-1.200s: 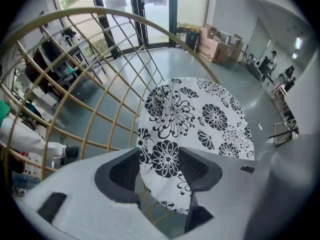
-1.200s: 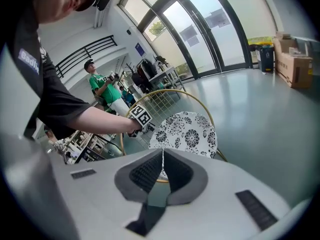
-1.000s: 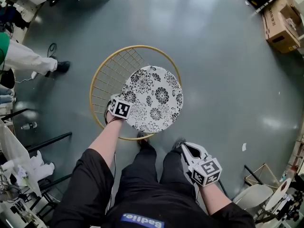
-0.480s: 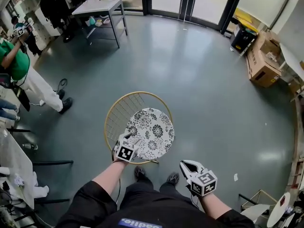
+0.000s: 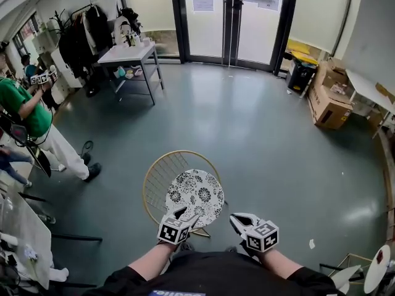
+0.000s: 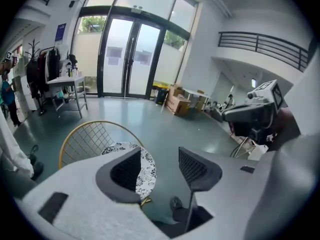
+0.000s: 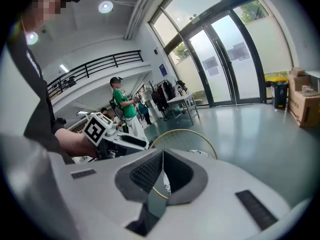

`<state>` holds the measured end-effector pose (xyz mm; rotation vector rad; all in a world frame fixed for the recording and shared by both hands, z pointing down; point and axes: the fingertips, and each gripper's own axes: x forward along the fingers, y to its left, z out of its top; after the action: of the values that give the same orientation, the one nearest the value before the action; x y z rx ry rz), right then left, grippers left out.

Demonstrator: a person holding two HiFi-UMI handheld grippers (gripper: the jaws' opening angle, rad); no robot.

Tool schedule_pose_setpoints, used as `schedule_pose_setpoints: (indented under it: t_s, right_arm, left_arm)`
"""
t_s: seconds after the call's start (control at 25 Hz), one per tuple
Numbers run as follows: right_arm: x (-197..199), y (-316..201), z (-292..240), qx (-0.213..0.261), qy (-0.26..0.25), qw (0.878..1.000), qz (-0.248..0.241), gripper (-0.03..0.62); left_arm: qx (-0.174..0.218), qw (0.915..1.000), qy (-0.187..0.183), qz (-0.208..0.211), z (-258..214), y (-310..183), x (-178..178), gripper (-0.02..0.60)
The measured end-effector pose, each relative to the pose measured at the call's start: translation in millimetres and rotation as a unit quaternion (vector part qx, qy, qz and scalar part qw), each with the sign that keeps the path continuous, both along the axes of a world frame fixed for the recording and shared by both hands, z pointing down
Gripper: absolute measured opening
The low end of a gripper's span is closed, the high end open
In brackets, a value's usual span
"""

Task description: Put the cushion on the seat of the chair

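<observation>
A round cushion (image 5: 195, 195) with a black-and-white flower print lies flat on the seat of the chair (image 5: 162, 172), which has a gold wire back. My left gripper (image 5: 182, 215) hovers just in front of the cushion's near edge, open and holding nothing. In the left gripper view its jaws (image 6: 160, 160) stand apart, with the cushion (image 6: 148, 168) and the gold frame (image 6: 82, 136) beyond them. My right gripper (image 5: 238, 220) is to the right of the chair, shut and holding nothing; in the right gripper view (image 7: 162, 155) its pads meet, the chair rim (image 7: 186, 131) behind them.
A person in a green shirt (image 5: 23, 111) stands at the left. At the back are a grey table (image 5: 128, 55) and glass doors (image 5: 229, 18), with cardboard boxes (image 5: 329, 106) at the right. Bare grey floor (image 5: 265, 153) surrounds the chair.
My left gripper has come off the cushion's edge and drawn back toward my body. The cushion stays on the seat. The head view has lifted, taking in more of the room.
</observation>
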<state>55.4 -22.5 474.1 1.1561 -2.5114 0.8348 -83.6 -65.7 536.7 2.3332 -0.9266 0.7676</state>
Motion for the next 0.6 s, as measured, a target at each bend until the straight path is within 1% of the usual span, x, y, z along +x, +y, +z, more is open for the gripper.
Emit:
schedule_pose_setpoints:
  t_s: [0.12, 0.2, 0.28, 0.44, 0.6]
  right_arm:
    - [-6, 1, -14, 0.02, 0.0, 1.0, -0.012, 0.029]
    - [-10, -2, -24, 0.034, 0.0, 0.999, -0.02, 0.031]
    - [-14, -2, -31, 0.044, 0.003, 0.999, -0.031, 0.029]
    - [-23, 3, -41, 0.065, 0.013, 0.996, -0.056, 0.029]
    - [-34, 8, -43, 0.082, 0.023, 0.993, -0.078, 0.031]
  left_arm:
    - [0.028, 0.9986, 0.044, 0.012, -36, 12, 19, 0.233]
    - [0.052, 0.9958, 0.072, 0.024, -64, 16, 32, 0.233]
    - [0.075, 0.9922, 0.091, 0.04, -88, 22, 45, 0.213]
    - [0.102, 0.9863, 0.114, 0.062, -119, 37, 61, 0.158]
    - [0.116, 0.9833, 0.122, 0.068, -126, 50, 64, 0.105]
